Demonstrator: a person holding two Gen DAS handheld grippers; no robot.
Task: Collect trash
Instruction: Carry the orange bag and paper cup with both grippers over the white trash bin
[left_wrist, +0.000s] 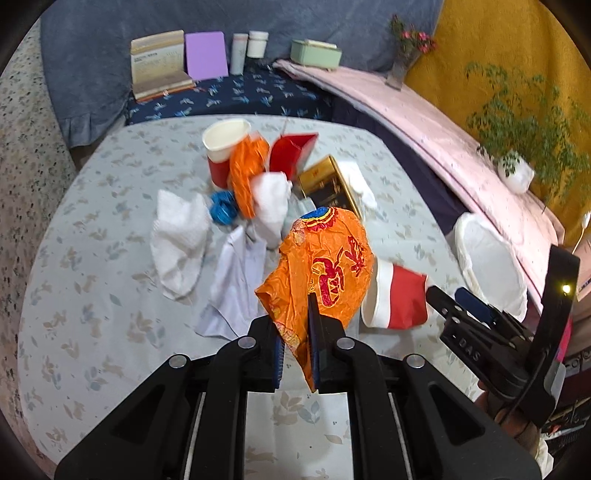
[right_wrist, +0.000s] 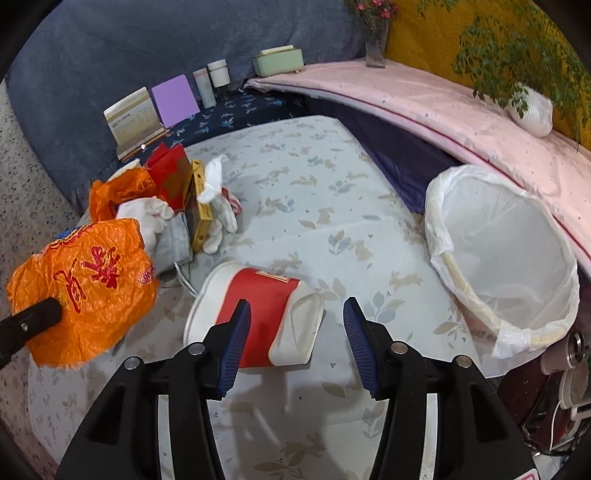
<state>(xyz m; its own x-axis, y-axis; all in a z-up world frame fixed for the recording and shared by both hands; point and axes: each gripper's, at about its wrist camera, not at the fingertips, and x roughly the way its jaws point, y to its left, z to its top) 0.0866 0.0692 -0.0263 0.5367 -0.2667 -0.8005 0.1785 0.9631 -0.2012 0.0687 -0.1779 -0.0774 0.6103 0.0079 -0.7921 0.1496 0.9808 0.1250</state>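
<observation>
The tipped red-and-white cup (right_wrist: 255, 317) lies on the table just ahead of your right gripper (right_wrist: 295, 343), long axis running left-right, jaws wide and empty; your left gripper (left_wrist: 295, 354) is clamped on the orange wrapper (left_wrist: 325, 269), bin (right_wrist: 509, 251) at far right

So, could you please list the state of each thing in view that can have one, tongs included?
Left tongs: shut on the orange plastic bag, held clear of the table.
Right tongs: open, nothing between the pads.
Red and white paper cup: lying on its side, dented.
Second paper cup: upright, looks empty.
Lined waste bin: open, tilted, empty as far as visible.
Red box: open.
</observation>
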